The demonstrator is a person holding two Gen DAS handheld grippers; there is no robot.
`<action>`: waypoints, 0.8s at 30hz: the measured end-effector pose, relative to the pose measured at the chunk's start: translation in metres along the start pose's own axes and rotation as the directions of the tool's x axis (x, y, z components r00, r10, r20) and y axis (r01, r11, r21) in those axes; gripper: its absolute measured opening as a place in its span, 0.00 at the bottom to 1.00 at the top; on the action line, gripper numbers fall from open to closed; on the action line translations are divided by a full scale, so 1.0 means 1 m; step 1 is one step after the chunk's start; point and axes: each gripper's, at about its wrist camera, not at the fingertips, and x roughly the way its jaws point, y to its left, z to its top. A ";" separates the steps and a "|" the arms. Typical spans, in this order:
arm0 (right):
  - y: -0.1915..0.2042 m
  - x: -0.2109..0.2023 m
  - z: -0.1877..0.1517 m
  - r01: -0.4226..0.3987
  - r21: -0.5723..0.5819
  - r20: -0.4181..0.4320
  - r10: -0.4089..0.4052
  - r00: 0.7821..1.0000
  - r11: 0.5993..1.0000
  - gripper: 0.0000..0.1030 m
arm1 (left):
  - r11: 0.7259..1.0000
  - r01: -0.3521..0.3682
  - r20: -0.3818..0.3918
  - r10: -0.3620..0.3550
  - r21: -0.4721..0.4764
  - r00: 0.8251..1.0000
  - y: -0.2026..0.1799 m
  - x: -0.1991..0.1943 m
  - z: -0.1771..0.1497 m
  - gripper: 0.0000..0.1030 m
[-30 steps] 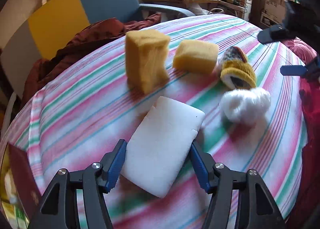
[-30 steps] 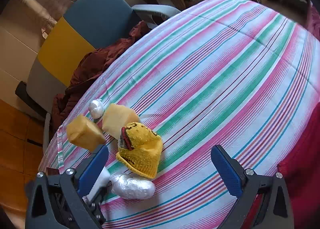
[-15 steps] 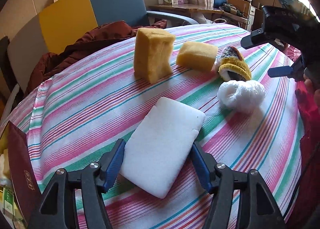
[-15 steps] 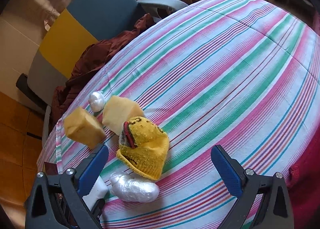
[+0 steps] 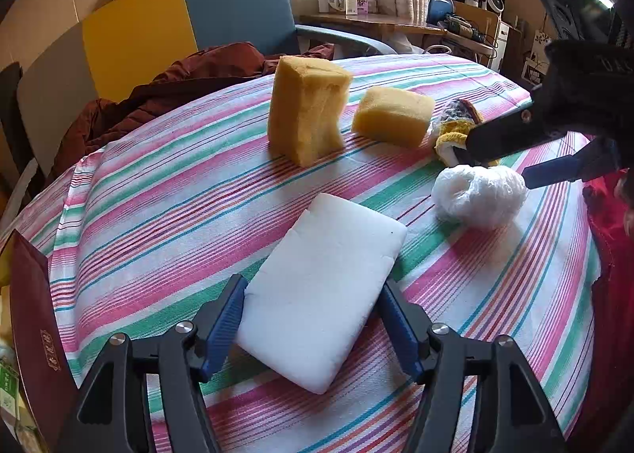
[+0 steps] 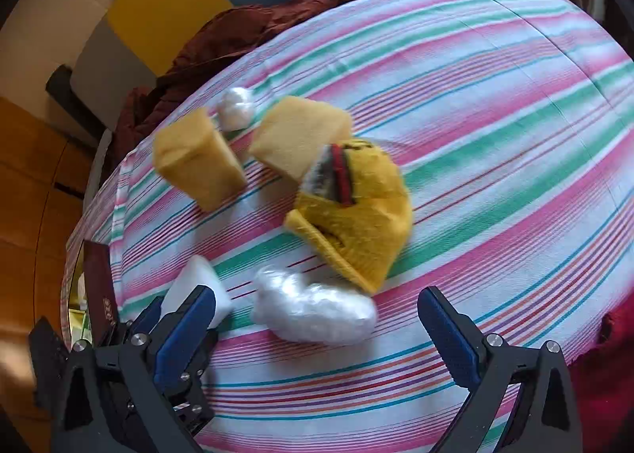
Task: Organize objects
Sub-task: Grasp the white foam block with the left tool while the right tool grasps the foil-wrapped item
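Since the earlier frame the right claw (image 6: 317, 330) has swung in over the white plastic bundle (image 6: 313, 310), jaws spread wide and holding nothing, while the left claw (image 5: 313, 328) has just been opening, with the white foam block (image 5: 321, 286) between its jaws but no longer pressed. On the striped table (image 5: 158, 191) stand, from large to small: the tall yellow sponge (image 5: 307, 108), the foam block lying flat, the low yellow sponge (image 5: 392, 116), the yellow knitted hat (image 6: 356, 211), the crinkly bundle. To grasp well, I would lower the right claw straight around the bundle's middle and close gently, because it looks soft.
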 end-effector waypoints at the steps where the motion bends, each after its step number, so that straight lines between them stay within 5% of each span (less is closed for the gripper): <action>1: 0.001 0.002 0.000 0.009 -0.005 -0.010 -0.009 1.000 1.000 1.00 | 1.000 0.000 0.001 0.000 -0.001 1.000 0.000 0.000 0.000 0.66; 14: 0.002 0.016 -0.004 0.043 -0.037 -0.077 -0.045 0.996 0.998 0.99 | 1.000 -0.008 0.013 0.008 0.002 1.000 -0.001 -0.001 -0.003 0.67; 17: 0.007 0.017 -0.007 0.104 -0.099 -0.062 -0.110 0.992 0.990 0.85 | 1.000 -0.007 0.014 0.007 0.001 1.000 -0.001 -0.001 -0.002 0.67; 19: 0.007 0.014 -0.005 0.106 -0.098 -0.044 -0.110 0.993 0.990 0.62 | 1.000 -0.007 0.014 0.007 0.002 1.000 -0.001 0.000 -0.002 0.67; 24: 0.005 0.009 -0.005 0.092 -0.110 -0.044 -0.098 0.994 0.990 0.56 | 1.000 -0.005 0.013 0.005 -0.001 1.000 0.000 0.000 -0.002 0.66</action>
